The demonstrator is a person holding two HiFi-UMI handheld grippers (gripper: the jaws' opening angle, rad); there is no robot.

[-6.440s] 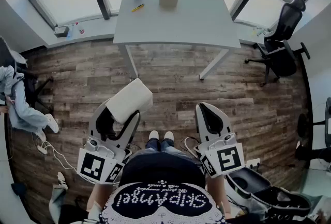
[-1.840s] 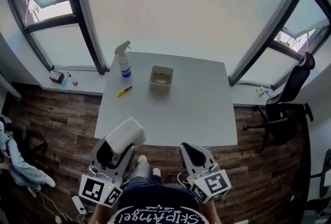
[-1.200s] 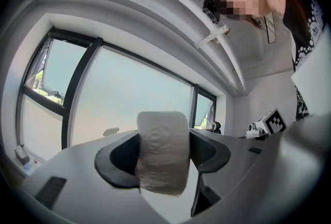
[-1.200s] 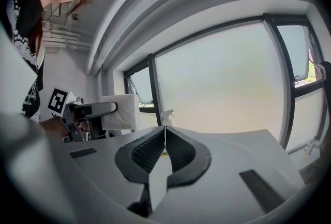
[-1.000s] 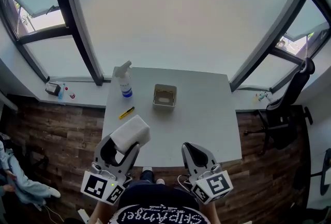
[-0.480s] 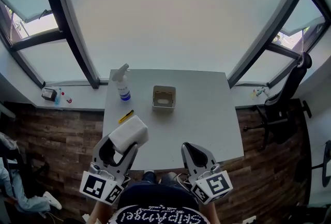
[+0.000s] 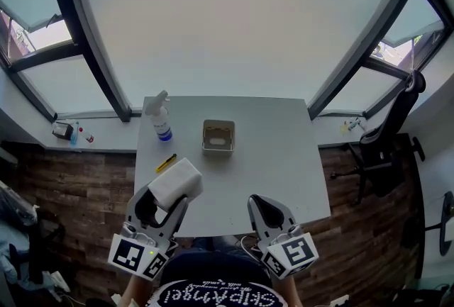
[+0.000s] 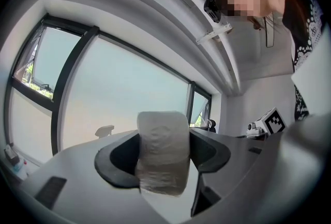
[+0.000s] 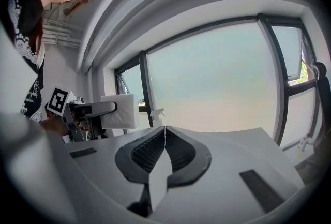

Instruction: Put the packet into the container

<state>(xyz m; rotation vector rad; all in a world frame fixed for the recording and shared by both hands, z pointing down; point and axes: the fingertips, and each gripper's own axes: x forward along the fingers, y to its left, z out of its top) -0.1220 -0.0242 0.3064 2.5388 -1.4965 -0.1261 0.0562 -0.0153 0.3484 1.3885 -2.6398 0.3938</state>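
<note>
Head view, looking steeply down: a wide window (image 7: 227, 22) with dark frames fills the far side of the room, above a wood-plank floor (image 7: 78, 185). A white worktop (image 7: 269, 157) stands against the window, and a black office chair (image 7: 386, 149) sits off to its right.

At the near edge of the worktop, a person holds a hand-held gripper in each hand. The left hand-held gripper (image 7: 162, 198) is clamped on a white packet (image 7: 175, 183). The left gripper view shows the packet pinched upright between the two dark jaws. The packet is held up over the near-left corner of the worktop. The right hand-held gripper (image 7: 264, 205) has its jaws pressed together with nothing between them, as the right gripper view shows.

The small open container (image 7: 218, 137) stands on the worktop, left of centre and well apart from the packet. A spray bottle (image 7: 160, 118) stands at the far-left corner. A small yellow tool (image 7: 166, 162) lies near the left edge, between the bottle and the packet.
</note>
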